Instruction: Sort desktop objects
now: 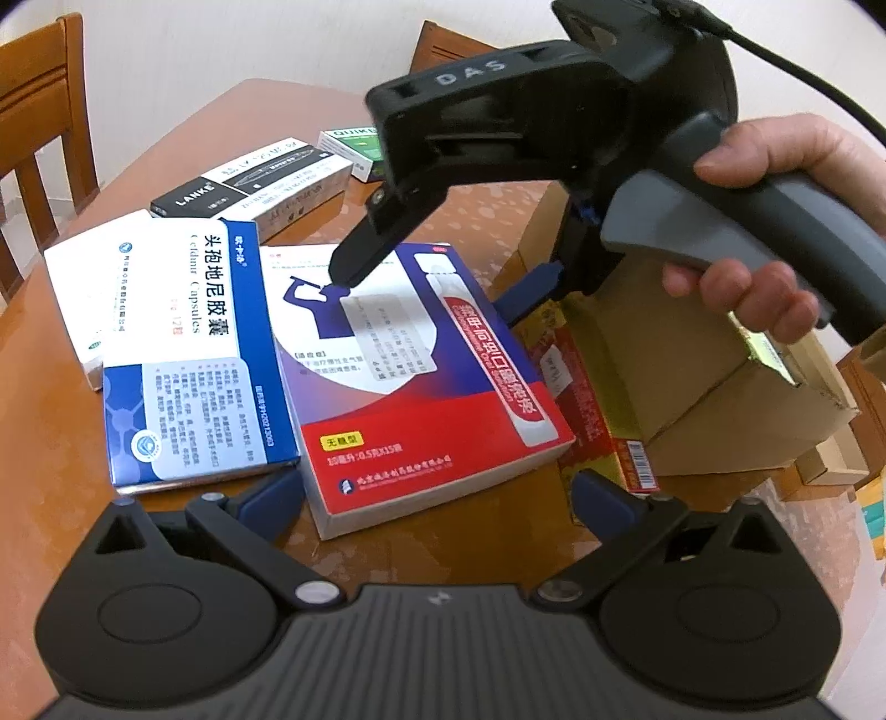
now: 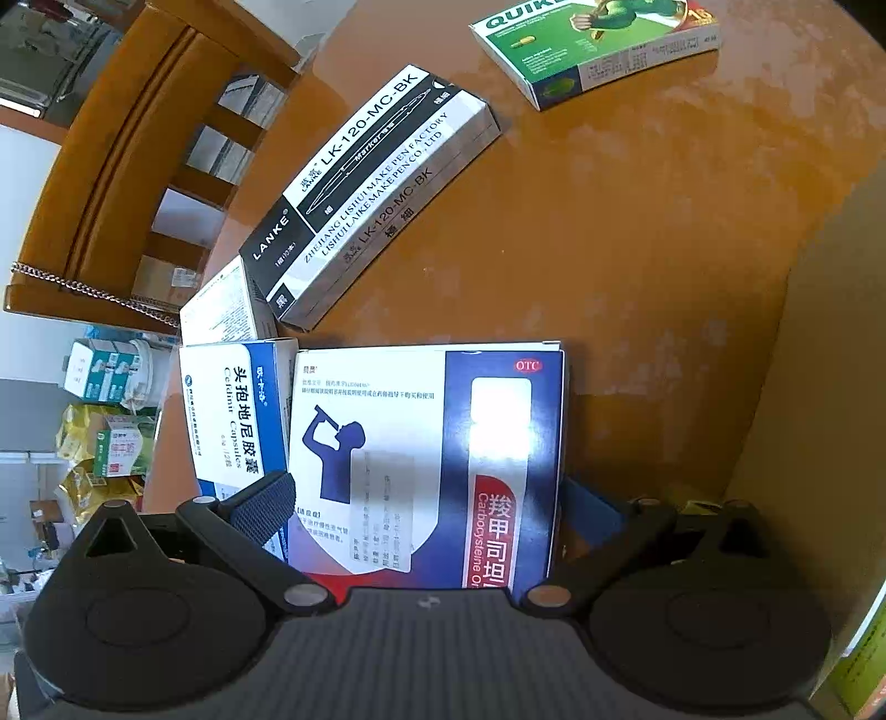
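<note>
Here the right gripper (image 2: 426,498) straddles the red-and-blue carbocisteine box (image 2: 426,454), fingers wide on either side and not yet closed — apparently lined up to pinch its long edges. The box lies flat on the counter (image 2: 637,249), touching the cefdinir capsule box (image 2: 232,410). The left gripper (image 1: 437,498) waits at its near end, fingers wide too — holding nothing.

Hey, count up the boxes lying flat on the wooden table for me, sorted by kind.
Medicine boxes: 4 (red and blue drinking-figure box, blue and white capsule box, plain white box, green QUIKE box)
Black and white LANKE marker pen boxes: 1
Total: 5
</note>
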`<state>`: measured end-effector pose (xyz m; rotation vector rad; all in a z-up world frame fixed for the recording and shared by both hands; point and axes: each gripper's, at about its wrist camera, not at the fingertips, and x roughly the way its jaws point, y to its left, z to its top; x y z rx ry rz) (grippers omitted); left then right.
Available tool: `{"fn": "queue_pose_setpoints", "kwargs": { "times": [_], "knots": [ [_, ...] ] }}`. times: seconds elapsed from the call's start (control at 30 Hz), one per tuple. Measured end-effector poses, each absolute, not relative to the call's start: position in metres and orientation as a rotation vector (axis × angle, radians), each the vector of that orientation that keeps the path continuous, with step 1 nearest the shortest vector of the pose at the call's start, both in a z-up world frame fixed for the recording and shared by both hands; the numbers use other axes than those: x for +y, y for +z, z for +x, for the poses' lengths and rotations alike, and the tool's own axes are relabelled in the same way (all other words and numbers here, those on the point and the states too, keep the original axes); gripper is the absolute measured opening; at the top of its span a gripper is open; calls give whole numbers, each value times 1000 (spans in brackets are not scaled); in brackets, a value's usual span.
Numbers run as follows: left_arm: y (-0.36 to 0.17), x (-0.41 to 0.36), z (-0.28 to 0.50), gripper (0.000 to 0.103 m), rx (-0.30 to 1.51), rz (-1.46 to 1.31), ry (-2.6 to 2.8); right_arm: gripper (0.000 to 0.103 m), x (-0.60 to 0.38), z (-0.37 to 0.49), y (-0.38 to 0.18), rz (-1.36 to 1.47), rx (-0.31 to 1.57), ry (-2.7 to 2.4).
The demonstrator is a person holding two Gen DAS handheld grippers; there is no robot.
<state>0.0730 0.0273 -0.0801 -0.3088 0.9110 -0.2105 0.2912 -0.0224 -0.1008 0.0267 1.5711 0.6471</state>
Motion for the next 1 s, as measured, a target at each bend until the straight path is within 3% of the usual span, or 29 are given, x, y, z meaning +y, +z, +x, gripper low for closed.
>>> {"fn": "queue_pose_setpoints", "kwargs": {
  "times": [0.3, 0.73, 1.0],
  "knots": [
    [-82, 32, 77, 103, 913, -284, -205, 103, -16, 284, -105, -4, 1579, 636],
    [-83, 34, 79, 103, 911, -276, -222, 103, -16, 276, -58, 85, 1459, 794],
    [-85, 35, 81, 103, 908, -270, -228, 103, -17, 278, -70, 67, 1494, 754]
  ]
}}
